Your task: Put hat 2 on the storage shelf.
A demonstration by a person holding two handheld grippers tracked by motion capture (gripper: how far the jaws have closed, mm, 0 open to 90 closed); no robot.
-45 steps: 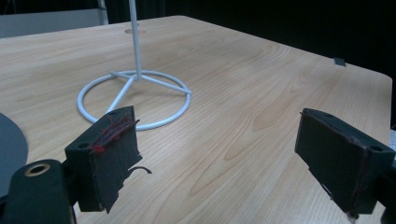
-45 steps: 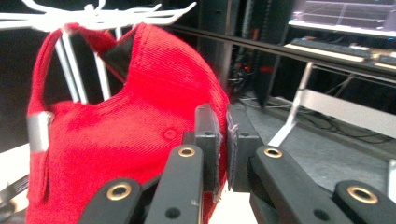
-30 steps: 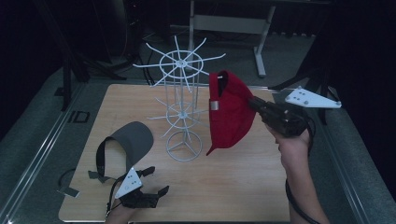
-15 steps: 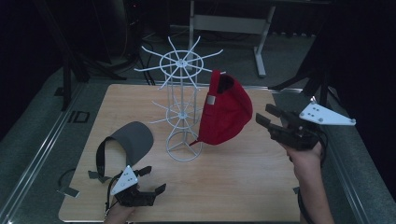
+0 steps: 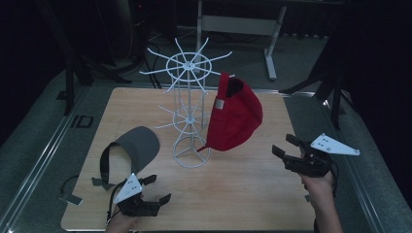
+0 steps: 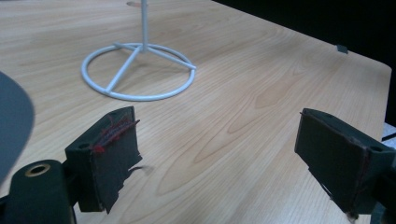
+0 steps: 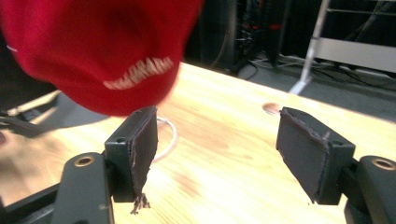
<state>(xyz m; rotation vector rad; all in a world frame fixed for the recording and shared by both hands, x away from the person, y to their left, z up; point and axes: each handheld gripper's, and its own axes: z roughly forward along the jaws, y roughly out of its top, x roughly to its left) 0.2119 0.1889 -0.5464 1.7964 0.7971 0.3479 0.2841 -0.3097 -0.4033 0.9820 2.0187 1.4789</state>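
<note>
Red cap on the wire rack, both tools free of it

Nearest the person, the left tool (image 5: 148,196) sits low over the front edge of the table (image 5: 243,194), jaws spread wide with bare wood between them; just beyond it lies a grey visor (image 5: 136,148), brim up. On the other side the right tool (image 5: 286,148) hovers above the table — its jaws have just been opening and stand apart with nothing between them. Farther in, the white wire rack (image 5: 189,116) stands near the middle of the table, and the red cap (image 5: 235,116) hangs from one of its upper arms on the right side — well apart from the right tool, its brim pointing down toward the rack's ring base.
</note>
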